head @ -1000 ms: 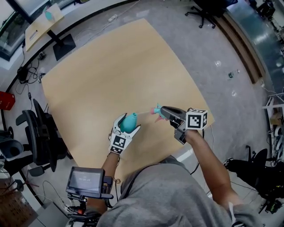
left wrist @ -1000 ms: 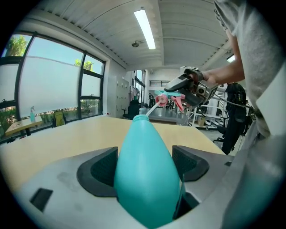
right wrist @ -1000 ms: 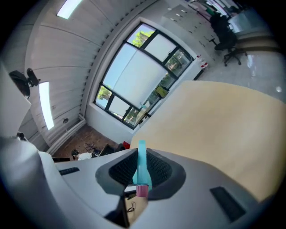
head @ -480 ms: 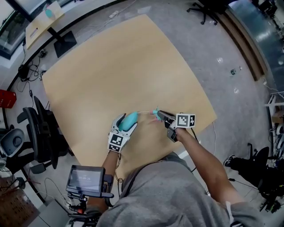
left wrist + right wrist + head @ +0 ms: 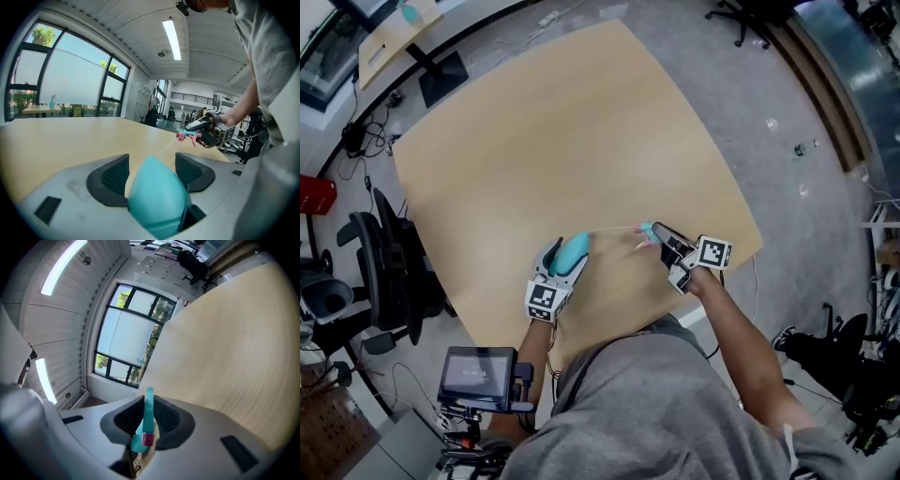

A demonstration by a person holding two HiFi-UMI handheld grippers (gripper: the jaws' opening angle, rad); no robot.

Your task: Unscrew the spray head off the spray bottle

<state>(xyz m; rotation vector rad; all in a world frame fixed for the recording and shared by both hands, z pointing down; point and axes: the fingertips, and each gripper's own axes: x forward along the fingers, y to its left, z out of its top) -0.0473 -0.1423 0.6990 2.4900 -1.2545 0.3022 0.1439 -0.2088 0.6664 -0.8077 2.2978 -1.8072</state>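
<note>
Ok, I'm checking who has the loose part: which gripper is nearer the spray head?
Right. The right gripper is clamped on the spray head. The left gripper is apart from it, off to the person's left, holding the teal bottle.

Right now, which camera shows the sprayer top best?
The left gripper view: the spray head shows side-on, with its trailing tube. The right gripper view shows only its thin edge pinched in the right gripper; the head view shows it tiny.
</note>
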